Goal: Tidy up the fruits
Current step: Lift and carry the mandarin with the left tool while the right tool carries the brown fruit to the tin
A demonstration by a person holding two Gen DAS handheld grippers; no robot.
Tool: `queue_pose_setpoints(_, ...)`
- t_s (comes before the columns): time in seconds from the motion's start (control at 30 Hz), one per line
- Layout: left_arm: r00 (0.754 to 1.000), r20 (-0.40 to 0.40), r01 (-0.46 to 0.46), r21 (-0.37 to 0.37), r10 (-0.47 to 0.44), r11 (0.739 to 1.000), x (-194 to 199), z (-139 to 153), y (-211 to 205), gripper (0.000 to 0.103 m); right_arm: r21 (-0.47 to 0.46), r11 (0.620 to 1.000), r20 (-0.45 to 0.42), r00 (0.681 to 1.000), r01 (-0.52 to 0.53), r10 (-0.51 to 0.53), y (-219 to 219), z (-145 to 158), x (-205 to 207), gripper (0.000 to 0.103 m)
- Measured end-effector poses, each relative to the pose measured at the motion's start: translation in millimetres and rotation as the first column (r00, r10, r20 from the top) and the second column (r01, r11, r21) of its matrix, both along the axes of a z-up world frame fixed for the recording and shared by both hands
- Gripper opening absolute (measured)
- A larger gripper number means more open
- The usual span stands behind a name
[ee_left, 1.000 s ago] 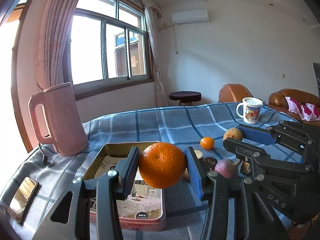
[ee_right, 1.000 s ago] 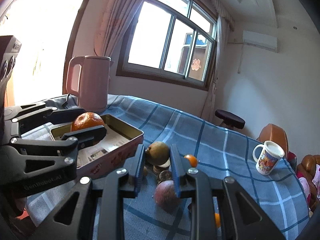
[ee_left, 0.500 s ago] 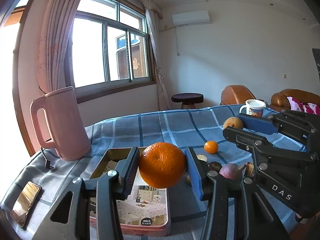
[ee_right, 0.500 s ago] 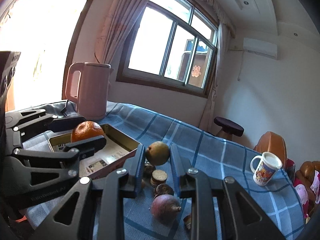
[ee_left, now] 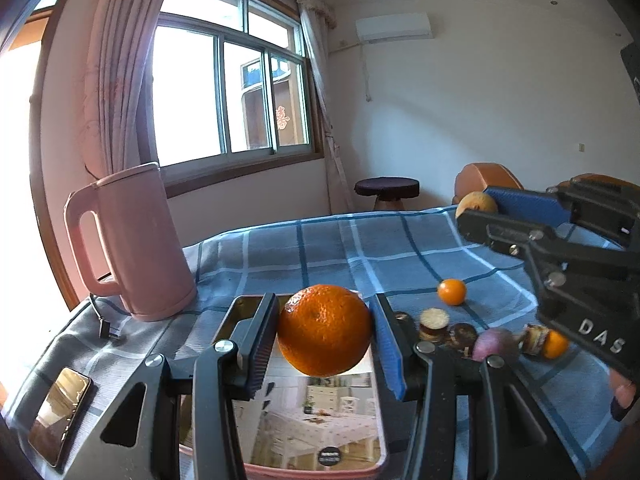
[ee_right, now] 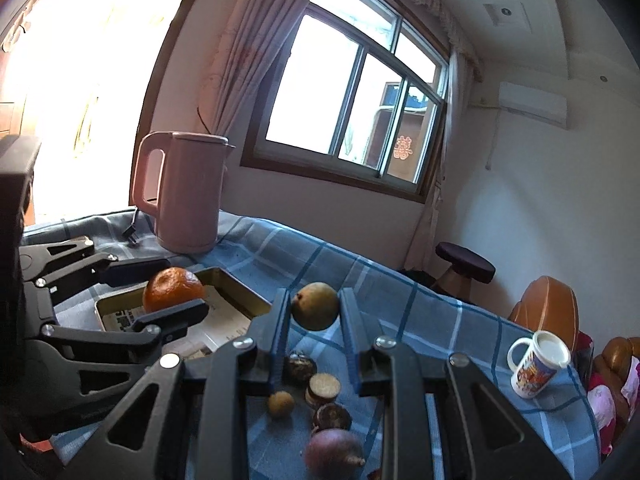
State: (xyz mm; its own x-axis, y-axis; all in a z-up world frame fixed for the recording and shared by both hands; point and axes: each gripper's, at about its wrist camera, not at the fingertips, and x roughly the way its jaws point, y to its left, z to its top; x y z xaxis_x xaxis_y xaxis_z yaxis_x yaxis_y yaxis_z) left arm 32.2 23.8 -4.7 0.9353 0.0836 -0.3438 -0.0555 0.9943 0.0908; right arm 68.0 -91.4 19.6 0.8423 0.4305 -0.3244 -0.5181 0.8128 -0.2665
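Both hands are loaded, and nothing has gone into the tin (ee_left: 236,312) as far as I can see; only the printed paper lining its floor shows. The left gripper (ee_left: 325,338) is pinching a big orange (ee_left: 325,335) between its two pads, held in the air just above the tin's near half. The right gripper (ee_right: 314,312) is clamped on a greenish-brown pear (ee_right: 315,306), lifted clear of the blue checked cloth (ee_right: 420,312), with the tin off to its left.

So the sorting looks barely begun: two fruits picked up, none set down. Below and ahead of the right gripper a loose cluster waits on the cloth: a purple fruit (ee_right: 334,454), a small tan round one (ee_right: 280,403), and some dark cut pieces (ee_right: 323,389) that I can't identify from here. Beyond the left gripper's right finger lies a small orange (ee_left: 452,291), and another (ee_left: 555,345) sits partly hidden behind the other tool.

The likely order is orange into the tin first, then the pear, then the small pieces on the cloth.
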Motion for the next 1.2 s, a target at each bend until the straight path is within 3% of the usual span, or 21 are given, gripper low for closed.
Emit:
queue_pose_setpoints(0.33, 0.998, -0.049, -0.042, -0.007, 0.041, 0.999, 17.0, -9.7, 31.4, 0.049, -0.028, 0.999, -0.031, 0.999, -0.036, 0.035, 27.8, -4.8, 17.8, 0.027)
queue_pose_setpoints(1.2, 0.978, -0.205, -0.027, -0.011, 0.024, 1.000, 62.0, -29.3, 68.0, 0.049, -0.079, 0.993, -0.259, 0.964, -0.087, 0.064, 81.8, -62.0, 77.8, 0.027)
